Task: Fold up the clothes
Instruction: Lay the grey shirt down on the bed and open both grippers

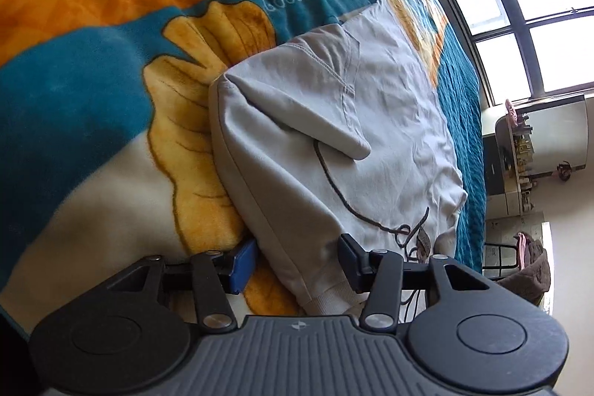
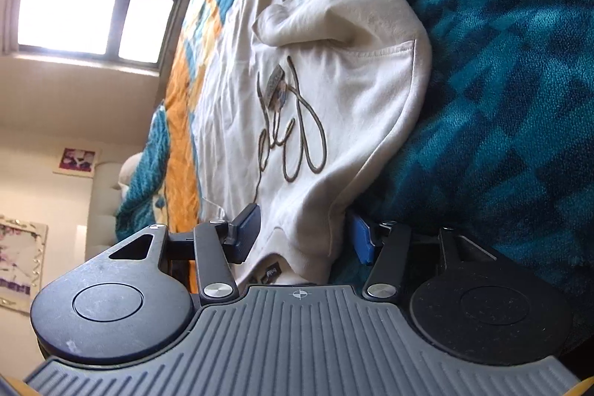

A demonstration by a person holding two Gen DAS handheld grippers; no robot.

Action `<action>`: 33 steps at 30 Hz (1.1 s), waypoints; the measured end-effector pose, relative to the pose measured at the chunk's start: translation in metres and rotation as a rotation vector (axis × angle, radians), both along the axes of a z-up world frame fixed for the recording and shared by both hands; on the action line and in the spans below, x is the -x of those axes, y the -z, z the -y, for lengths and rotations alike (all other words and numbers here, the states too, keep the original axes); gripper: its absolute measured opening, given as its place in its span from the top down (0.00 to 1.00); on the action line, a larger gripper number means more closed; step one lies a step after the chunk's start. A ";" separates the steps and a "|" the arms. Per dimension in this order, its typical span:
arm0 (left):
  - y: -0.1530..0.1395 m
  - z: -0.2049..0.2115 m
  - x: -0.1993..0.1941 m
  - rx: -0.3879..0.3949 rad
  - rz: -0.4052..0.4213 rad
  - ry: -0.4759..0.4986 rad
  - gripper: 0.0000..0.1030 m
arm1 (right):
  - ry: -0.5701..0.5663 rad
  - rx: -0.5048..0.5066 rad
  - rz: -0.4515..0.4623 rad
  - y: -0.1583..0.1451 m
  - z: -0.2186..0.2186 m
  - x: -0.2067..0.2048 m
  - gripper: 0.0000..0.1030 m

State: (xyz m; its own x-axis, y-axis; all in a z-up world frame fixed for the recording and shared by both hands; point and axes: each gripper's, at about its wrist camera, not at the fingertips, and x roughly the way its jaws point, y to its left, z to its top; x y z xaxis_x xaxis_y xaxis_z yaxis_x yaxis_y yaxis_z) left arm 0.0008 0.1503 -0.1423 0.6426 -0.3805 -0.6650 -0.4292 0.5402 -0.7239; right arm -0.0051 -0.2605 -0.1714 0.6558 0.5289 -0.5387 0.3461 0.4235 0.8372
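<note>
Lying part-folded on blanket point(image 1: 92, 69): cream sweatshirt point(image 1: 371, 106), soft, light, limp, likely to sag and crease; left gripper point(image 1: 297, 262) and right gripper point(image 2: 302, 240) both open, straddling hem corners, pads not pressing; best pinched at ribbed hem.

cream sweatshirt point(image 1: 389, 121), teal-orange blanket point(image 1: 92, 69)
</note>
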 end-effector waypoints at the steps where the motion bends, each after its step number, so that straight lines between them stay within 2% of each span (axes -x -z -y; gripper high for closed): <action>1: 0.001 0.001 -0.002 0.005 0.016 0.009 0.55 | 0.008 -0.013 -0.001 0.002 0.000 -0.002 0.46; 2: 0.002 0.002 -0.005 0.009 0.030 0.018 0.56 | 0.008 -0.013 -0.004 0.003 -0.001 -0.004 0.48; 4: 0.006 0.004 -0.008 0.000 0.008 0.026 0.72 | -0.012 0.018 -0.012 0.004 -0.006 -0.008 0.52; 6: 0.008 0.006 -0.008 -0.024 -0.012 0.030 0.83 | -0.032 0.062 -0.028 0.004 -0.011 -0.011 0.61; 7: 0.006 0.008 -0.007 -0.043 -0.013 0.037 0.90 | -0.039 0.089 -0.039 0.005 -0.013 -0.012 0.70; 8: 0.004 0.009 -0.004 -0.062 -0.012 0.045 0.97 | -0.045 0.115 -0.048 0.005 -0.014 -0.013 0.92; 9: 0.002 0.010 -0.002 -0.081 -0.012 0.052 0.98 | -0.056 0.140 -0.042 0.003 -0.016 -0.012 0.97; 12: -0.010 0.013 0.005 -0.122 -0.001 0.080 0.99 | -0.087 0.229 -0.025 -0.007 -0.023 -0.009 0.98; 16: -0.030 0.008 0.018 -0.075 0.011 0.096 0.99 | -0.103 0.312 0.005 -0.032 -0.021 0.001 0.99; 21: -0.045 0.001 0.034 -0.067 0.005 0.139 1.00 | -0.092 0.285 0.012 -0.059 -0.002 0.017 0.99; 24: -0.035 0.008 0.035 -0.172 -0.031 0.216 0.99 | -0.144 0.318 -0.005 -0.059 -0.002 0.022 0.99; 27: -0.026 0.021 0.039 -0.287 -0.060 0.269 0.94 | -0.220 0.415 -0.067 -0.048 -0.018 0.018 0.96; 28: -0.028 0.024 0.040 -0.312 -0.058 0.289 0.94 | -0.237 0.446 -0.075 -0.047 -0.022 0.020 0.89; 30: -0.037 0.030 0.041 -0.368 -0.046 0.350 0.93 | -0.267 0.495 -0.059 -0.051 -0.025 0.027 0.83; 31: -0.043 0.031 0.042 -0.386 -0.032 0.383 0.92 | -0.284 0.516 -0.054 -0.055 -0.026 0.030 0.75; 32: -0.048 0.032 0.044 -0.385 -0.003 0.412 0.92 | -0.297 0.531 -0.052 -0.060 -0.027 0.032 0.71; 33: -0.054 0.033 0.046 -0.380 0.030 0.439 0.92 | -0.307 0.556 -0.049 -0.066 -0.028 0.037 0.71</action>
State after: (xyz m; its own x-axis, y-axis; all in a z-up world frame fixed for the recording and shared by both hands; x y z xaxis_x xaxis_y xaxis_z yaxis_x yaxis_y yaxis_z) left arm -0.0455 0.1177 -0.0882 0.4993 -0.3538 -0.7909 -0.0886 0.8872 -0.4528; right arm -0.0422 -0.2323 -0.1050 0.4866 0.3213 -0.8124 0.1727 0.8762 0.4500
